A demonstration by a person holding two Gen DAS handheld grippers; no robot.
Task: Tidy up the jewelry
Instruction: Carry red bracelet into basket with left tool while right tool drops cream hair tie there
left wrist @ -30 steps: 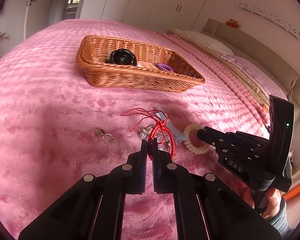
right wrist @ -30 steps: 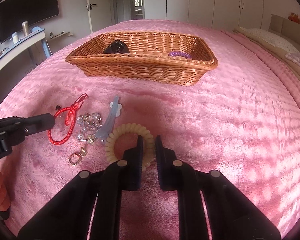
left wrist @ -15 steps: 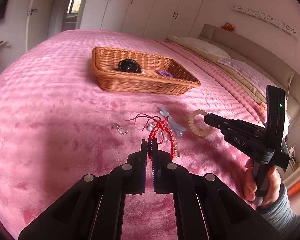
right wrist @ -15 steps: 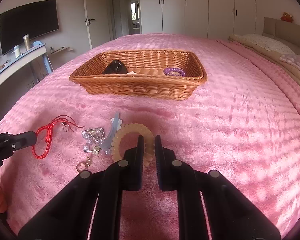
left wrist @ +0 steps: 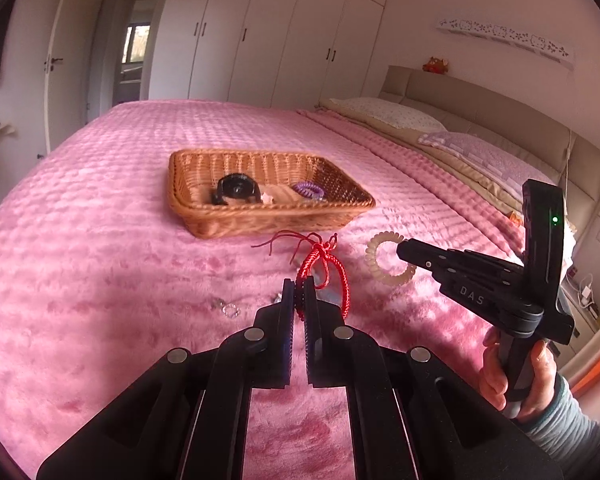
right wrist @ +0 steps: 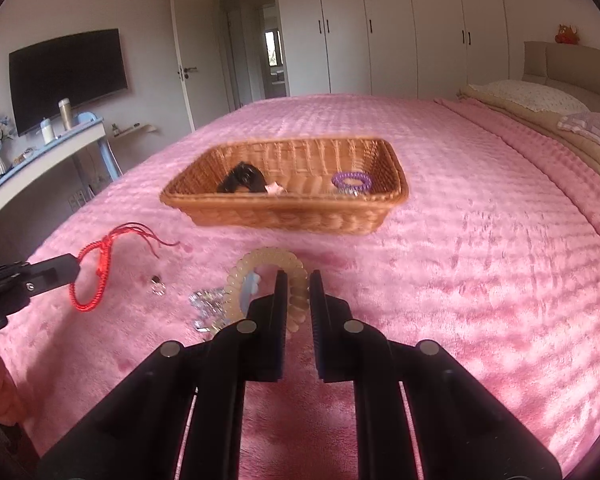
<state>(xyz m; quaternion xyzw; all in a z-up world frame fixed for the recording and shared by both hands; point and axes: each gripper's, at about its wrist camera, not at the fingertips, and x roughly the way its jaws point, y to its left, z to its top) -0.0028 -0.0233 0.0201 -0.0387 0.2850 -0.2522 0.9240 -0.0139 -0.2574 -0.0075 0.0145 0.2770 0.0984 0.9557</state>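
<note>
My left gripper (left wrist: 299,284) is shut on a red cord bracelet (left wrist: 327,268), which hangs from it above the pink bed; it also shows in the right wrist view (right wrist: 96,268). My right gripper (right wrist: 298,278) is shut on a cream spiral hair tie (right wrist: 260,268) and holds it lifted; the tie shows in the left wrist view (left wrist: 384,256) too. A wicker basket (right wrist: 292,216) stands further back on the bed and holds a black clip (right wrist: 242,178), a purple spiral tie (right wrist: 351,180) and a small pink piece.
On the pink blanket (right wrist: 480,280) below lie a crystal piece (right wrist: 206,304), a small earring (right wrist: 157,286), a pale blue clip (right wrist: 252,284) and a ring (left wrist: 229,310). Pillows (left wrist: 396,114) and headboard are at the right, a desk (right wrist: 40,152) at the left.
Both grippers have risen from the blanket with the bracelet and the hair tie and moved toward the basket, which now sits more central in both views.
</note>
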